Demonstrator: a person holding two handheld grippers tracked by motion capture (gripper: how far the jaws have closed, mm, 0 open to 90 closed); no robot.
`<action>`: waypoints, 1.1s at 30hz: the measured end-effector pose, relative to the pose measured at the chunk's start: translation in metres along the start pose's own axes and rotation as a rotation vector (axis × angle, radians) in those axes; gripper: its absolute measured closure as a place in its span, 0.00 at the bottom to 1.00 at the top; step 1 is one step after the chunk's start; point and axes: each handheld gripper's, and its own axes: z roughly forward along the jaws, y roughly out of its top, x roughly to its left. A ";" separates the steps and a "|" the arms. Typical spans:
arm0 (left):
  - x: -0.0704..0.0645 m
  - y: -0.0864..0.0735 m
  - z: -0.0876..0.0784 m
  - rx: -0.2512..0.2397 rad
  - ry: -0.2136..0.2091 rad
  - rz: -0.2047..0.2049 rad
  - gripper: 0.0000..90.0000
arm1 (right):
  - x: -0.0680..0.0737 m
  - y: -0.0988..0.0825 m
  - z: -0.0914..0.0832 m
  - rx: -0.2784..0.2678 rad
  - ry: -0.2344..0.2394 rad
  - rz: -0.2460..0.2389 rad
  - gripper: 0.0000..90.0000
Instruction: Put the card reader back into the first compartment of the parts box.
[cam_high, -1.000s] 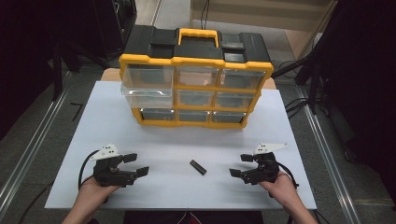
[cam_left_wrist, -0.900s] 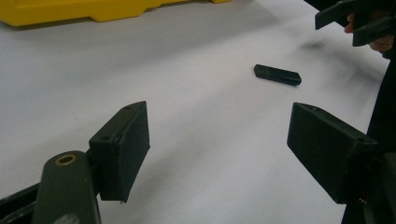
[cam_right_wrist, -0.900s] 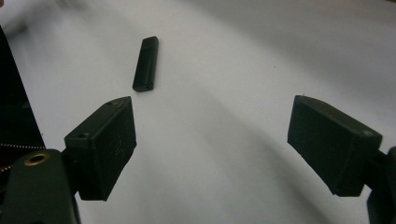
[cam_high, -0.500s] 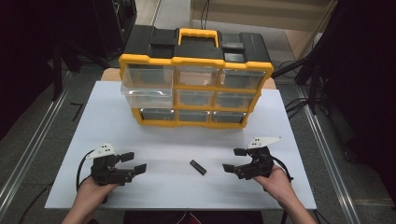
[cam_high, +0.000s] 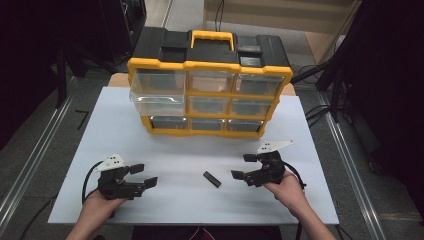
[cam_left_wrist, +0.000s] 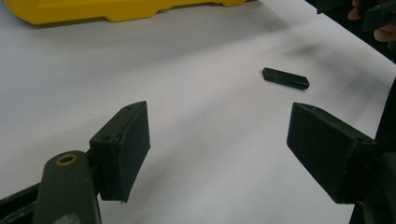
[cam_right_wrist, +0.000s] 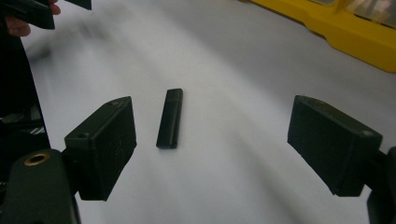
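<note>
On the white table top, from left to right: left hand-held gripper, jaws spread wide and empty, parked well apart from the work. Next, small flat black plastic stick, matte, rectangular, with a seam like a cap at one end, lying flat near the front edge, short of the yellow and black drawer organiser with clear drawers. Then right hand-held gripper, jaws likewise spread and empty, just beside the stick and aimed at it. Likely trouble: thin, low profile, so pads could skid over it or nudge it sideways on the smooth surface; closing lengthwise could pivot it out.
</note>
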 end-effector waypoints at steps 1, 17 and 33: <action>0.000 0.000 0.000 0.001 0.000 0.001 0.25 | 0.000 0.001 0.001 -0.003 0.000 0.005 0.15; -0.001 0.000 0.001 0.012 -0.017 0.008 0.25 | 0.008 0.014 0.028 0.030 0.017 -0.005 0.16; -0.001 0.000 0.001 0.016 -0.017 0.011 0.25 | 0.019 0.026 0.055 0.064 0.009 -0.026 0.20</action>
